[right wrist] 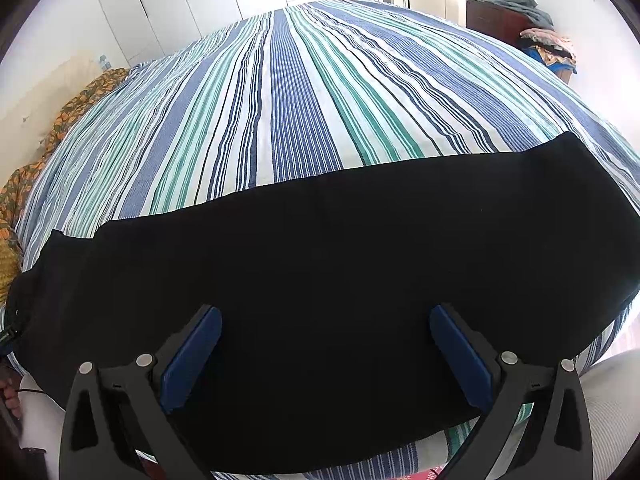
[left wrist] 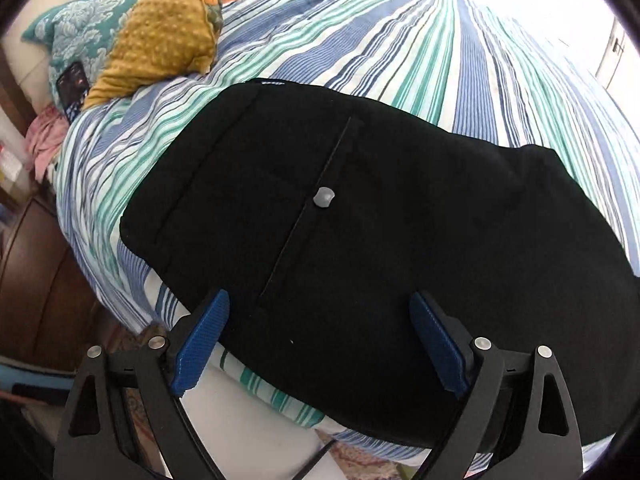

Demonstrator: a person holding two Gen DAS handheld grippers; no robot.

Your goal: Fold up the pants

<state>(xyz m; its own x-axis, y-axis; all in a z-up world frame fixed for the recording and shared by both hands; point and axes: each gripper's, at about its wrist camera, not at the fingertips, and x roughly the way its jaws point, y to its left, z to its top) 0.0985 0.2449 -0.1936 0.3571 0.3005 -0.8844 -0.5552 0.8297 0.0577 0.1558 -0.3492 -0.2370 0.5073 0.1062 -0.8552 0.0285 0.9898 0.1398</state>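
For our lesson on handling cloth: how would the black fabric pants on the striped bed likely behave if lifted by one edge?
The black fabric pants lie flat, following the striped bedcover, so they would probably droop limply. Their matte cloth looks unlikely to slip from a grip. The small grey button suggests little added weight.

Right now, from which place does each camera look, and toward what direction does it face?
Left wrist view: sits on the left gripper, above the near bed edge, facing the pants waist end with its grey button, and the pillows beyond; only the open blue fingers show.
Right wrist view: sits on the right gripper, facing across the plain leg part toward white closet doors; only its open fingers show.
Shared: the black pants and the striped bedspread.
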